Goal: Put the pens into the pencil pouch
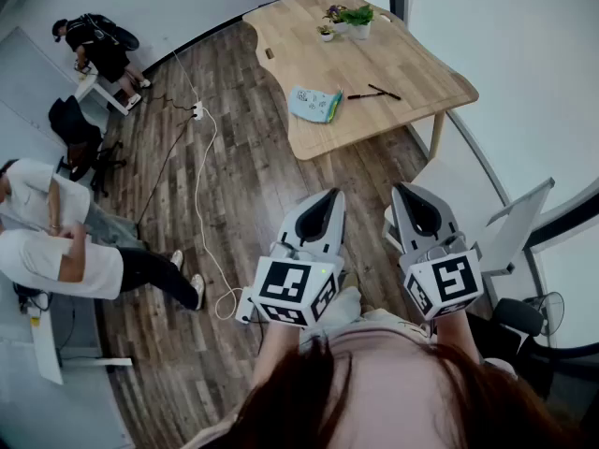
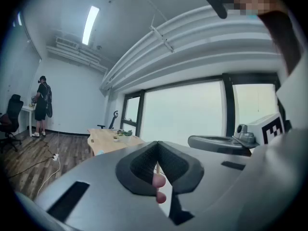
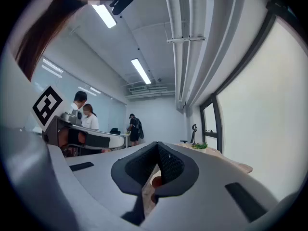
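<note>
The two pens (image 1: pixel 374 93) lie on the wooden table (image 1: pixel 421 73), dark and slim, just beside the right edge of the pencil pouch (image 1: pixel 314 104) and apparently not touching it. Their long axes run roughly across the head view, and the two meet in a shallow V. The pouch is pale blue and lies flat near the table's near edge; whether its mouth is open cannot be told. Both items are well apart from you, ahead across the floor.

Your left gripper (image 1: pixel 328 197) and right gripper (image 1: pixel 413 193) are close to your body. Each has its jaws pressed together on nothing. Judged from here, the pens sit slightly toward the right gripper's side, and the pouch is ahead of the left.

The pouch carries a print too small to read. The grippers' cubes show only square markers.
</note>
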`<state>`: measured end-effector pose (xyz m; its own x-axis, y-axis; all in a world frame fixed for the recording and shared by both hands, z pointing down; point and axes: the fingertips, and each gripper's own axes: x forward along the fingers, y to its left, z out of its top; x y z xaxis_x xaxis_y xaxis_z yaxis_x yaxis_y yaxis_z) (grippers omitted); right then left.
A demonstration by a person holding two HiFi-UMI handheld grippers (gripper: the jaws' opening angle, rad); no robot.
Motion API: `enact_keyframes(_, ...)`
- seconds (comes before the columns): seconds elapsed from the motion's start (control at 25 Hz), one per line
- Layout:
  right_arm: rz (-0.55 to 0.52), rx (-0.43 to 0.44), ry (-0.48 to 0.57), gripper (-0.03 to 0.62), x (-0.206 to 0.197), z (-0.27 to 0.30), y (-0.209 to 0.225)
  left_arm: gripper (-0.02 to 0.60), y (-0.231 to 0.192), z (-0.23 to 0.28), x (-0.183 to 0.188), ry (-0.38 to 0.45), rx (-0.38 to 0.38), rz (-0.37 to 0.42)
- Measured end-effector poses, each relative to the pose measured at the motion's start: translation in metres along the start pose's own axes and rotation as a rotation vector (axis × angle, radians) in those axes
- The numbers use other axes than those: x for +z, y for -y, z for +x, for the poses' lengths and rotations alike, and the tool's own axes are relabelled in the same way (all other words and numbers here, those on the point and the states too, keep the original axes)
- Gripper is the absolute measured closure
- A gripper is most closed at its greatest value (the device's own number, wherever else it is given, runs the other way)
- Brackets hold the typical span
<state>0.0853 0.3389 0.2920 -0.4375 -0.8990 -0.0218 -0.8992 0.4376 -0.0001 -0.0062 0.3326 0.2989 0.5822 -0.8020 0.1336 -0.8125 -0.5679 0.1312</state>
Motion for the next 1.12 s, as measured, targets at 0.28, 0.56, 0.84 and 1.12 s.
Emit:
enact_keyframes(0.28,0.003,-0.003,-0.002,0.594,-0.005,0.043,0.004,0.58,-0.033,0.027,0.004,-0.007,-0.018,-0.003)
enact_keyframes(0.56,0.003,-0.023,-0.011,0.593,-0.009,0.091,0.011,0.58,-0.07,0.056,0.007,-0.009,-0.041,-0.009)
enact_keyframes(0.84,-0.01,-0.049,-0.01,0.593,-0.006,0.124,0.008,0.58,-0.099,0.07,0.013,-0.014,-0.069,-0.017)
enact_keyframes(1.12,0.017,-0.062,-0.027,0.592,-0.009,0.143,0.009,0.58,-0.118,0.076,0.009,-0.028,-0.073,-0.03)
